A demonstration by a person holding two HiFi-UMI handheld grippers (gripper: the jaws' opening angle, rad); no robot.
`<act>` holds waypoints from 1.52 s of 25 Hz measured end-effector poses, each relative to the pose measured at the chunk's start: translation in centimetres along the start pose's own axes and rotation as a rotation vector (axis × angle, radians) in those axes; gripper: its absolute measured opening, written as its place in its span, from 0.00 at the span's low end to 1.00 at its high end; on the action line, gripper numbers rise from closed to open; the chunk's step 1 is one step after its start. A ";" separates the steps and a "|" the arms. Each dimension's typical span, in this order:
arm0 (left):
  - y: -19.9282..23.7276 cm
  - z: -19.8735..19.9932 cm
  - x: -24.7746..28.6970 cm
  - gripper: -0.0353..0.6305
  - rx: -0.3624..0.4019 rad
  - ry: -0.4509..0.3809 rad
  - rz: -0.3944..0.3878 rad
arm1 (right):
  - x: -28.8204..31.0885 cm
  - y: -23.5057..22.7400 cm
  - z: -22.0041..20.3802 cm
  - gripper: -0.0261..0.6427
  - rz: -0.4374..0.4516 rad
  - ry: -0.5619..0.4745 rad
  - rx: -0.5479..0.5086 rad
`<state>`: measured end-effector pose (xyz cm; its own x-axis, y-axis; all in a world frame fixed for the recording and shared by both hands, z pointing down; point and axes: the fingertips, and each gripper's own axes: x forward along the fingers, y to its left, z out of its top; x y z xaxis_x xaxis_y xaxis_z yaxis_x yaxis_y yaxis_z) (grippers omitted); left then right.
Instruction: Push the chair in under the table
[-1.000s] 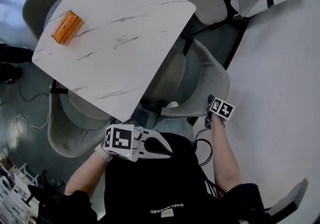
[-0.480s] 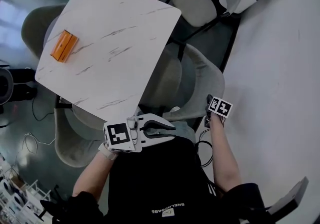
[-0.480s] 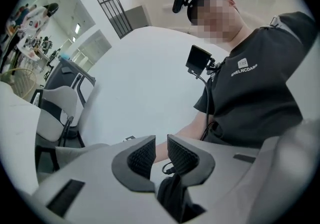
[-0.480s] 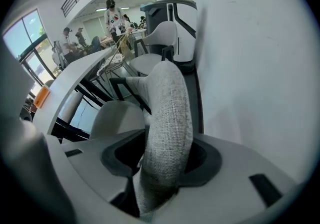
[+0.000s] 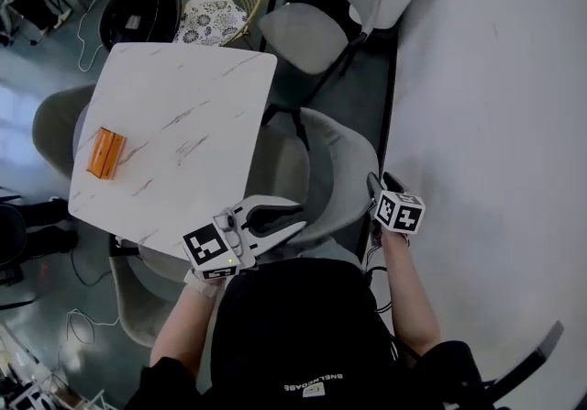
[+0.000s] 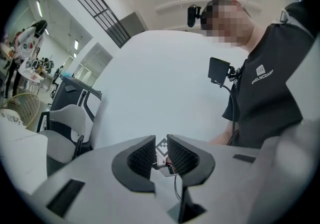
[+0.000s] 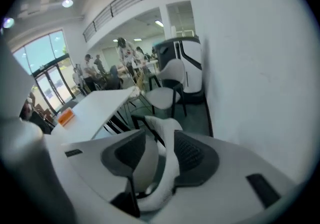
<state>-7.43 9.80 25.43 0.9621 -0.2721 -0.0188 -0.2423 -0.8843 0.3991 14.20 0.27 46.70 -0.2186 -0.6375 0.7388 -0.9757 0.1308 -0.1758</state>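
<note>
Right gripper (image 7: 159, 160) jaws opening about the chair (image 5: 358, 149) rim, left gripper (image 6: 161, 155) slightly ajar, empty; a snagged jaw could drag the chair out

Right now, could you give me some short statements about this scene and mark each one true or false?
1. An orange box lies on the table. True.
2. The table is round. False: it has four sides with rounded corners.
3. The back of the chair stands between the fingers of the right gripper. True; those fingers are opening.
4. The left gripper holds the orange box. False: nothing is between its fingers.
</note>
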 end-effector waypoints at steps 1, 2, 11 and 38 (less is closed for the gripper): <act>0.0 0.6 0.6 0.13 0.013 -0.003 0.004 | -1.3 1.1 1.9 0.31 0.041 -0.054 -0.020; 0.0 1.2 1.1 0.13 0.028 -0.005 0.010 | -2.7 2.2 3.9 0.31 0.082 -0.109 -0.038; -2.3 6.6 5.6 0.13 0.217 -0.034 0.048 | -17.2 10.9 16.5 0.24 0.395 -0.546 -0.180; -5.2 14.1 6.5 0.06 0.248 -0.248 -0.033 | -27.6 16.6 20.6 0.10 0.714 -0.831 -0.303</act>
<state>-1.67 7.33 10.32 0.9176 -0.2989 -0.2620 -0.2641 -0.9511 0.1599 4.35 4.36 10.00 -0.7583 -0.6352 -0.1469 -0.6206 0.7723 -0.1357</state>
